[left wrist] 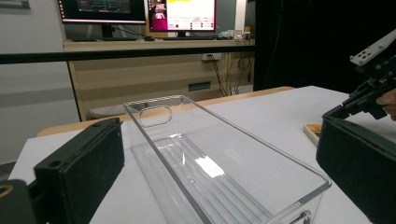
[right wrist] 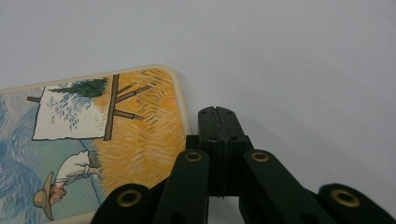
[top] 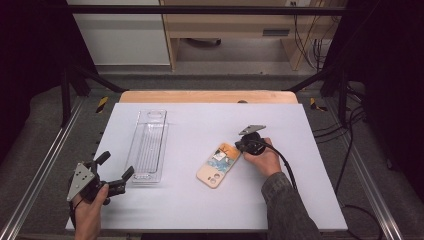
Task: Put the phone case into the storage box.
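Note:
A phone case (top: 219, 164) printed with a painting lies flat near the middle of the white table; in the right gripper view the phone case (right wrist: 93, 140) shows a painter and an easel. My right gripper (top: 239, 146) rests low at the case's far right corner. Its jaws are pressed together, and the right gripper (right wrist: 218, 113) has nothing between them, just beside the case's edge. My left gripper (top: 118, 165) stands open at the near end of a clear plastic tray (top: 148, 145). In the left gripper view the tray (left wrist: 210, 163) stretches away between the wide-apart jaws of the left gripper (left wrist: 217, 126).
The white board (top: 200, 205) covers a wooden table with metal rails along both sides. Cables trail off at the right. Beyond the far edge stand a wooden desk and monitors (left wrist: 140, 9). The other hand's gripper (left wrist: 369, 93) appears at the right of the left gripper view.

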{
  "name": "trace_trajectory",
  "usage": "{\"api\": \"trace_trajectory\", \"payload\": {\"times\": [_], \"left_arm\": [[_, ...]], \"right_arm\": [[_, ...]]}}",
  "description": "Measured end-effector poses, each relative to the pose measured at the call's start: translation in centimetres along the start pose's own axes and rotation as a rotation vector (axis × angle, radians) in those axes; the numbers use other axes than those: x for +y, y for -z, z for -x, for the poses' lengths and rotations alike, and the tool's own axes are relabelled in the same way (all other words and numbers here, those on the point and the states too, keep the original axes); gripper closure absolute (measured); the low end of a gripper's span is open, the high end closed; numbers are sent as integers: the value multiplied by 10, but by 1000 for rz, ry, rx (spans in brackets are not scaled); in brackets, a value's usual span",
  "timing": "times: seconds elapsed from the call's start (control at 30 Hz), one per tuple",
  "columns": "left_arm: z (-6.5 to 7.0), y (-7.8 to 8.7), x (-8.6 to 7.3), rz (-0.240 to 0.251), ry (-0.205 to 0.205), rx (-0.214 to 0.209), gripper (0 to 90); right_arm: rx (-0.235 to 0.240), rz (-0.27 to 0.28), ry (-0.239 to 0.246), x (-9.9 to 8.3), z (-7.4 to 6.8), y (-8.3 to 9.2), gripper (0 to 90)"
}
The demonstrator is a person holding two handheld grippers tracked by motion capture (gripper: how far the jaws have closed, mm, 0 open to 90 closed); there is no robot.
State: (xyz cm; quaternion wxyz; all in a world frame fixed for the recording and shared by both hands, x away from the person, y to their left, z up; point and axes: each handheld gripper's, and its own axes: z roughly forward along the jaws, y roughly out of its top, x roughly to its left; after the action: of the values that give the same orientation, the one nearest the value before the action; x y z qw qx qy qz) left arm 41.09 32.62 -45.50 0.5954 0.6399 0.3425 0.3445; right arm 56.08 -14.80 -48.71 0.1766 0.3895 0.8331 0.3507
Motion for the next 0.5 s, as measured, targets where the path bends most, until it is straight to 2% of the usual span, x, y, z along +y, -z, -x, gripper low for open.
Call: {"api": "trace_trajectory", "payload": {"times": [0.17,0.5], "left_arm": [[0,0,0,1,2,1,7],[-1,0,0,0,0,4,7]], "right_arm": [[22,-17,43,1,-14,2,900],[64,-27,74,2,-35,4,900]]}}
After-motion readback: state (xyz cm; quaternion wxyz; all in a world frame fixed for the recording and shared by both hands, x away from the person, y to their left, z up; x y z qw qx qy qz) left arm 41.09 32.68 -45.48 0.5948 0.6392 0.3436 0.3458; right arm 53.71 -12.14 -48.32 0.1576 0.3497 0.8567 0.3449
